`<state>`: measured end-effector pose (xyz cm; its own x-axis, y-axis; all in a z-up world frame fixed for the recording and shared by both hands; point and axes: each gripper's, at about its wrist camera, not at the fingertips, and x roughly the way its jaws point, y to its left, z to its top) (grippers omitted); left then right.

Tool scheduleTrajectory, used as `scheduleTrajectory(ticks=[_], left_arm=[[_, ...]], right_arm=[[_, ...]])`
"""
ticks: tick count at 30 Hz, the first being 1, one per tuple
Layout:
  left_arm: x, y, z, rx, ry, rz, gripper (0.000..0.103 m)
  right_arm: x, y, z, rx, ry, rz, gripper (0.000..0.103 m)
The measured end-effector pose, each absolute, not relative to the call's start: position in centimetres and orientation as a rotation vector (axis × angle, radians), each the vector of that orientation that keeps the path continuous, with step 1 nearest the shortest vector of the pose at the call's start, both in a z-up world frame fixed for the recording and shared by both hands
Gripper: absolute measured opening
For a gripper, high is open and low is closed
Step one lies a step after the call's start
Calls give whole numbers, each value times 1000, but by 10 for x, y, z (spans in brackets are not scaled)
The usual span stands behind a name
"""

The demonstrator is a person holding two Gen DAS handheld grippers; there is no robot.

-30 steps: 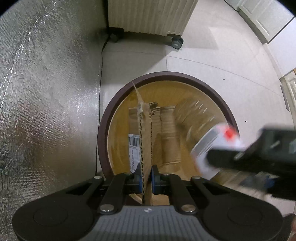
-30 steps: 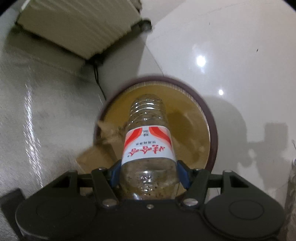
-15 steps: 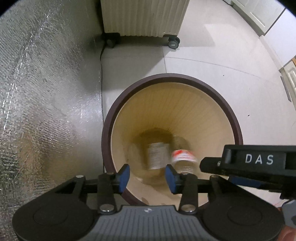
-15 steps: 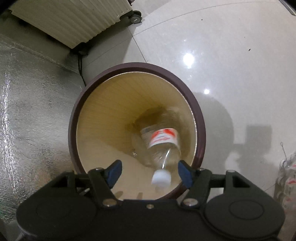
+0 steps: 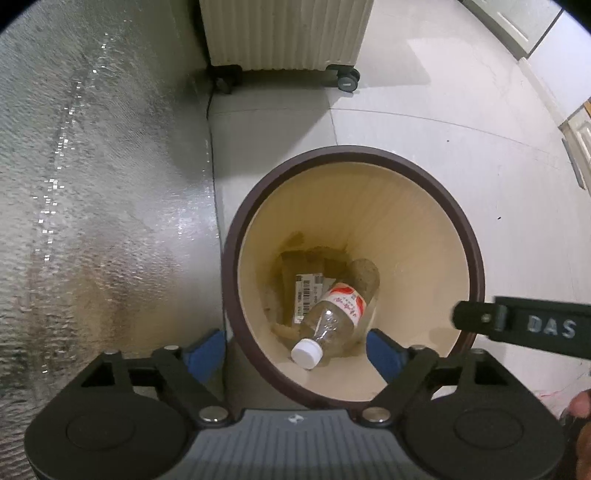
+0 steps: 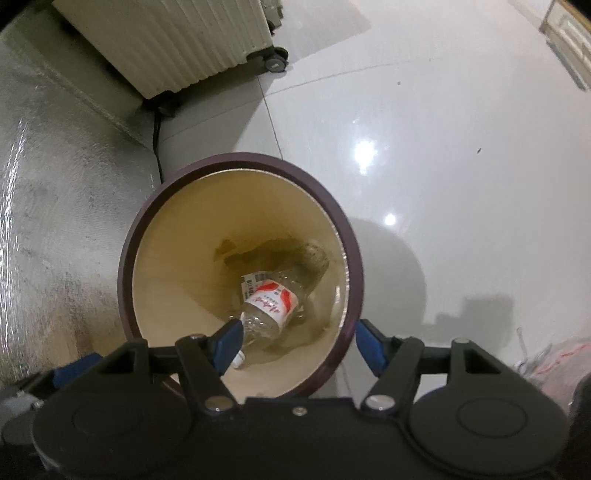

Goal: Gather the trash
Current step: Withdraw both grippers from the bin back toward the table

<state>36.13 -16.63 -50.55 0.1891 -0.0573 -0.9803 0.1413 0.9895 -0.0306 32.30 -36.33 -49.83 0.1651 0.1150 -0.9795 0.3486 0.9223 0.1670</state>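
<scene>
A: Status on your jaws?

B: Left gripper is above the trash bin, jaws wide and still opening, nothing between the blue pads. Right gripper is released too, jaws spread with nothing clamped; the gap widens only slightly. From the left wrist view I see the right one's black body marked "DAS" at the bin's right edge.

A: Where's the trash?

B: Both pieces are in the bin. The plastic bottle lies on its side at the bottom, white cap toward me, red-and-white label facing up. Cardboard with a barcode sticker sits under and behind it. In the right wrist view the bottle shows in the same spot, its cap partly hidden behind my left pad.

A: Bin itself?

B: Round, dark brown rim, cream inside wall, standing upright on the pale tiled floor. A silver foil-textured sheet runs just beside it on the left. A white ribbed case on castors stands behind it, well apart.
</scene>
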Motion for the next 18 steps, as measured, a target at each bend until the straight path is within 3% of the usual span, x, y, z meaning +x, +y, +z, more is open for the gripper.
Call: scheduleTrajectory(ticks=[9,11,14,18], left_arm=[[341,-159,-491,48,1391,-106,103],[334,-160,-483,52,1384,-100,103],[319,-164,-468,68,1362,-101,103],[298,-166,-446,44,1327,-91,103]], right_arm=[[307,-361,-475,273,1360,-123,85],[300,-361,-469,248,1355,-118,88],[287,-362,-458,211,1343,-126,102],[268,-365,-439,171,1310,-144,103]])
